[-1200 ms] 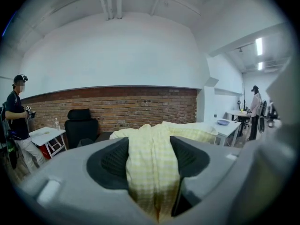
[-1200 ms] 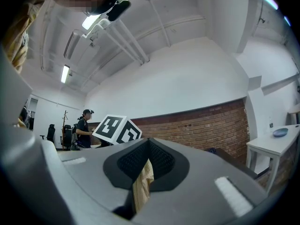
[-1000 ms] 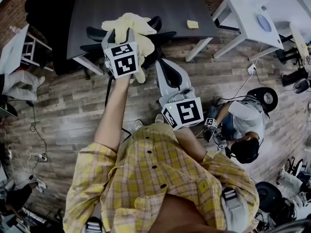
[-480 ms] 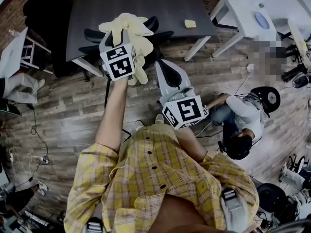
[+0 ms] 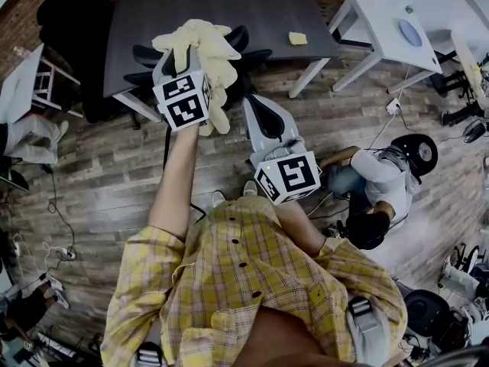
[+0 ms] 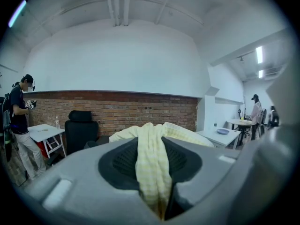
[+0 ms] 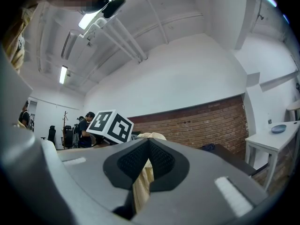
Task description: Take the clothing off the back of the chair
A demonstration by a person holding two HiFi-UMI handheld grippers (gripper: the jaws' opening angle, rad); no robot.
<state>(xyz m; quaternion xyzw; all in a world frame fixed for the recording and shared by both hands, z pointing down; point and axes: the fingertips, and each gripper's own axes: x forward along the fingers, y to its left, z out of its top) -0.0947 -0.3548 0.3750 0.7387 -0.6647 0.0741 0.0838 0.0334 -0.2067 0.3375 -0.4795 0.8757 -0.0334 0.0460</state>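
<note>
A pale yellow piece of clothing (image 5: pixel 208 46) is bunched over the back of a black office chair (image 5: pixel 246 58) at the dark table. My left gripper (image 5: pixel 186 53) reaches into it from the near side. In the left gripper view a fold of the clothing (image 6: pixel 152 168) runs down between the black pads, which are closing and pinch it. My right gripper (image 5: pixel 255 105) hangs lower and to the right, beside the chair. In the right gripper view its pads (image 7: pixel 161 161) meet at the tip, and the clothing (image 7: pixel 139 191) shows through the slit behind them.
The dark table (image 5: pixel 229 6) carries a small yellow sponge (image 5: pixel 298 38). A second black chair (image 5: pixel 149 53) stands to the left. White tables (image 5: pixel 382 21) are at the upper right. A person (image 5: pixel 382 197) crouches on the wooden floor at right, among cables.
The left gripper and the bunched clothing have edged slightly up and left. The crouching person at right has shifted position. The right gripper has stayed put.
</note>
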